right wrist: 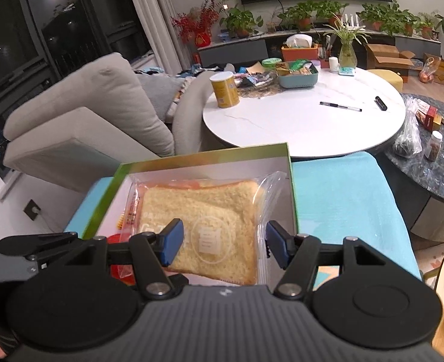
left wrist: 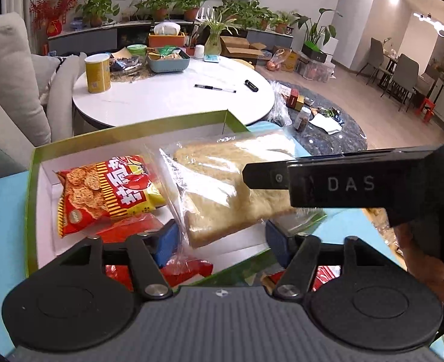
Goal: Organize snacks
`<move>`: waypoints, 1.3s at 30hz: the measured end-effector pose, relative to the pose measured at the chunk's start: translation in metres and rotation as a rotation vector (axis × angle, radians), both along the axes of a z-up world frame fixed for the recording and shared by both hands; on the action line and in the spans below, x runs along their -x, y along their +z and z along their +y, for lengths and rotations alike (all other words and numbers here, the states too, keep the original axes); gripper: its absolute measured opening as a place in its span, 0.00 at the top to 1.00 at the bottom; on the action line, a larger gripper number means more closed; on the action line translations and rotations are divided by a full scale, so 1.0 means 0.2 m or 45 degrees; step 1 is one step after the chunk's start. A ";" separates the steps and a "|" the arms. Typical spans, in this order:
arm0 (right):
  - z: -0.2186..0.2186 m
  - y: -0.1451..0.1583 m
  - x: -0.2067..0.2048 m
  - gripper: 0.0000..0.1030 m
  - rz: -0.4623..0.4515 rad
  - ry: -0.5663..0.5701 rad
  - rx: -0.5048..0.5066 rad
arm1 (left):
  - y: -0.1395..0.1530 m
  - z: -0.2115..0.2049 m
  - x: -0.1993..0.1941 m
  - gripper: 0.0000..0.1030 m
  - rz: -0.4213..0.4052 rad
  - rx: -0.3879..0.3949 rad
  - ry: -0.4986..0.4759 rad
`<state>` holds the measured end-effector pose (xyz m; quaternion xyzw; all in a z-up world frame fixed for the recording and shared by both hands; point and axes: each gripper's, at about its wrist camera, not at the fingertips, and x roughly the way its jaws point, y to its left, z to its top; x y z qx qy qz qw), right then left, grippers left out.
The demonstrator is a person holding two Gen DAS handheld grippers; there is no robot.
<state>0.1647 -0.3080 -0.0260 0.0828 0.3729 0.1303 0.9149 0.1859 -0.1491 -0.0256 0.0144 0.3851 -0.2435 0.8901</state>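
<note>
The green-rimmed box (left wrist: pixel 32 187) sits on a turquoise-covered surface (right wrist: pixel 342 193), with its far edge toward the round white bench (left wrist: pixel 167 99).

At the left end of the box lies a red-and-yellow cracker packet (left wrist: pixel 101 193). It bears large white Chinese characters that are not legible here, plus printed round crackers. More red packaging (left wrist: pixel 137 226) lies just nearer the camera.

To the right of the packet, a bagged bread slice (left wrist: pixel 218 187) in clear plastic is tilted over the box. In the right wrist view the bread (right wrist: pixel 203 226) carries a small white label inside a printed circle; the text is too small to read.

The left tongs (left wrist: pixel 222 238) are open, with the blue pads (left wrist: pixel 167 241) well apart and gripping nothing. The lower edge of the bread bag lies between them.

The right tongs (right wrist: pixel 222 241) are also open. Their pads (right wrist: pixel 173 241) flank the bread; whether they touch the bag cannot be determined. In the left wrist view, the right tool enters from the right over the bread and shows the letters "DAS" (left wrist: pixel 350 184).

On the bench stand a yellow canister (left wrist: pixel 97 74) near its left edge, a blue basket (left wrist: pixel 167 60) of packets at the far side, and a pen (left wrist: pixel 215 88) toward the right.
</note>
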 end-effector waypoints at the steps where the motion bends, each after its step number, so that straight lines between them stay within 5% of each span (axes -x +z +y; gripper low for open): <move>1: 0.00 -0.01 -0.02 0.34 0.008 -0.014 0.005 | -0.01 0.00 -0.01 0.38 0.001 -0.001 -0.003; 7: -0.05 -0.05 -0.02 0.34 0.023 -0.071 -0.040 | 0.00 0.03 0.01 0.35 -0.036 -0.034 0.008; 39: 0.08 0.31 0.48 0.23 -0.138 -0.003 -0.127 | 0.18 0.35 0.44 0.30 -0.141 0.041 0.125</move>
